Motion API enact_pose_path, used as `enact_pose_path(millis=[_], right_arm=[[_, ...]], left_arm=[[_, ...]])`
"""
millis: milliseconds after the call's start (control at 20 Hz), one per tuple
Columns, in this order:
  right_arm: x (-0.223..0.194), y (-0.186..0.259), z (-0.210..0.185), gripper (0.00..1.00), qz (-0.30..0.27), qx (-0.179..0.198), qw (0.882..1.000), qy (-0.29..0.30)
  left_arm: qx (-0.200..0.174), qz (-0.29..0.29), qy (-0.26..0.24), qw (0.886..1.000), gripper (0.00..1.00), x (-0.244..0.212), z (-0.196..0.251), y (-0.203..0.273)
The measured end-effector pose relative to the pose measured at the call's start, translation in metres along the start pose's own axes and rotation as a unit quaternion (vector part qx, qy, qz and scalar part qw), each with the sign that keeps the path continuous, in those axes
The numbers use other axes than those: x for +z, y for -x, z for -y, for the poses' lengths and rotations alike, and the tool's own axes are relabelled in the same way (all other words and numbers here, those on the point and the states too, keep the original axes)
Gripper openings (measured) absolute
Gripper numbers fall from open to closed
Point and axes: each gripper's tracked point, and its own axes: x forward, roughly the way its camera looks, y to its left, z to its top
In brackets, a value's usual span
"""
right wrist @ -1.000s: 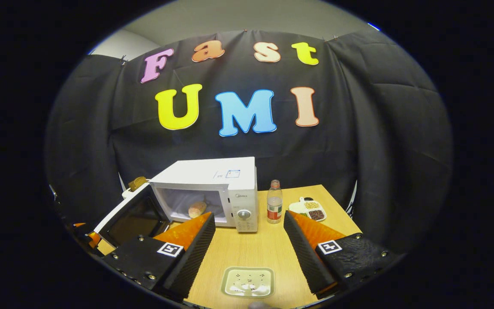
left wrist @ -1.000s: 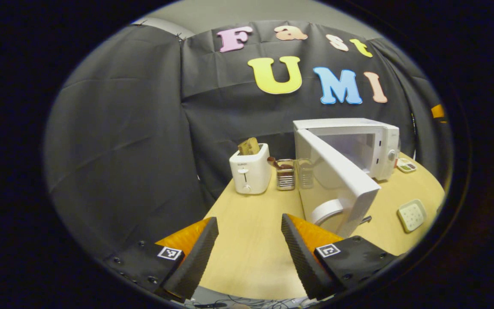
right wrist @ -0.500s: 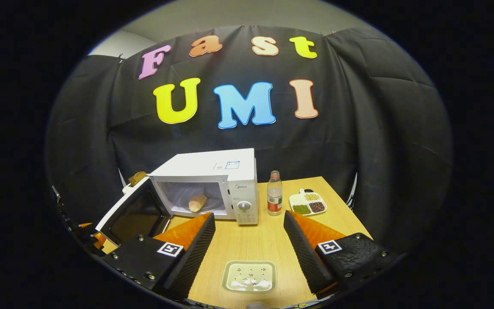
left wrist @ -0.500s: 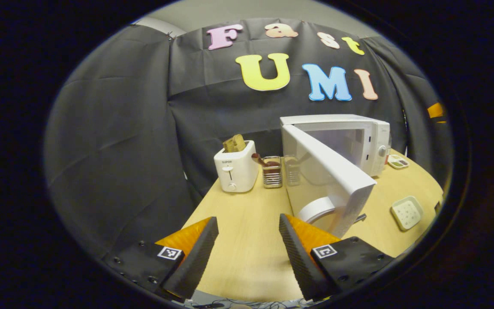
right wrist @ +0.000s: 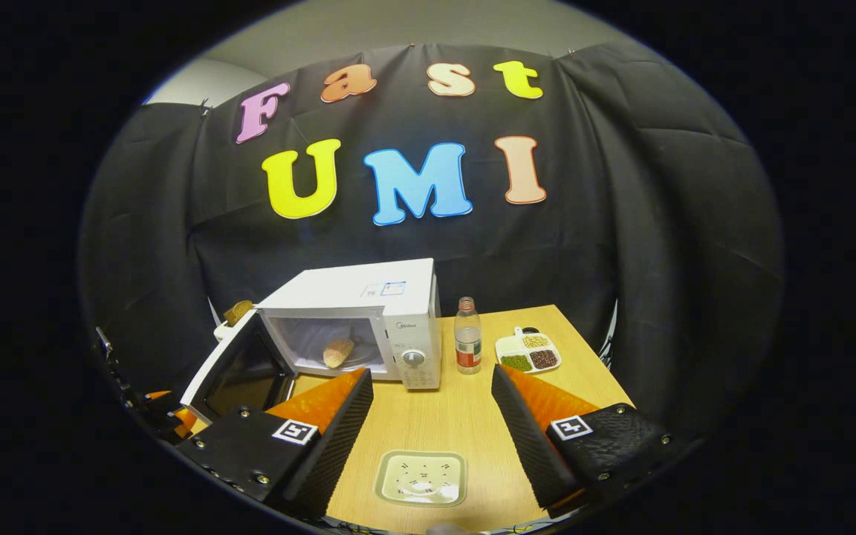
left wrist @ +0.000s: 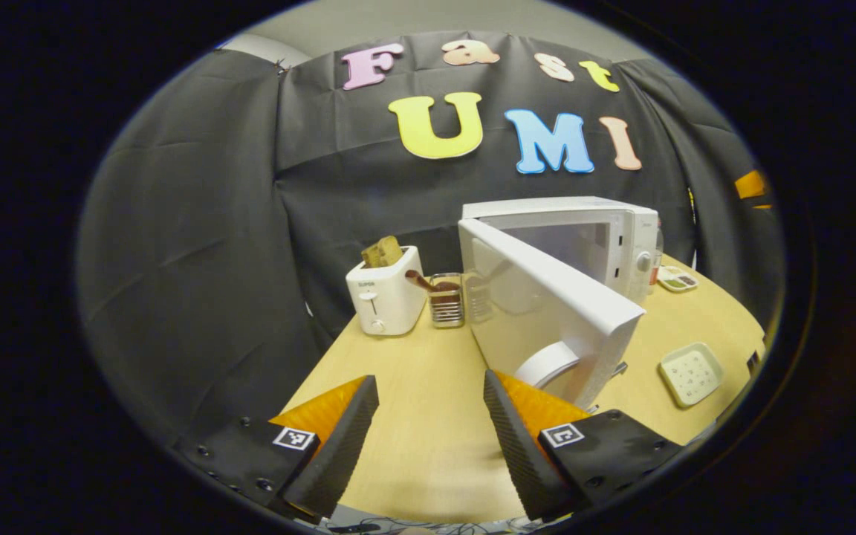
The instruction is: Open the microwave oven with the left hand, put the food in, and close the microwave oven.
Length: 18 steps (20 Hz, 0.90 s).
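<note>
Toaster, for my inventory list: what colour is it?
White; the toaster shows best in the left gripper view.

Glossy white microwave (right wrist: 368, 312), wood-grain table (right wrist: 458, 409)

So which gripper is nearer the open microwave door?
Left. The left gripper sits just short of the door; the right gripper is farther back, facing the microwave's front.

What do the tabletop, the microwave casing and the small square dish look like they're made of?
Tabletop: pale wood or wood-look laminate, matte, with fine straight grain lines. Microwave casing: white painted metal or plastic, smooth with a soft sheen. Square dish: likely glazed ceramic or plastic, glossy with highlights.
</note>
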Motion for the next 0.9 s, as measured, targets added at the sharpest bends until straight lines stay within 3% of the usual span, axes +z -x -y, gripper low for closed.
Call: enact_pose_path(millis=[550,900], right_arm=[[-0.001,-0.007,0.063,0.98,-0.017,-0.009,1.0,-0.005],[-0.005,-0.021,0.075,0.98,-0.034,0.007,0.999,-0.003]], left_arm=[[-0.027,0.0,-0.004,1.0,0.95,0.019,0.094,-0.007],[-0.045,0.007,-0.007,0.999,0.95,0.033,0.147,-0.019]])
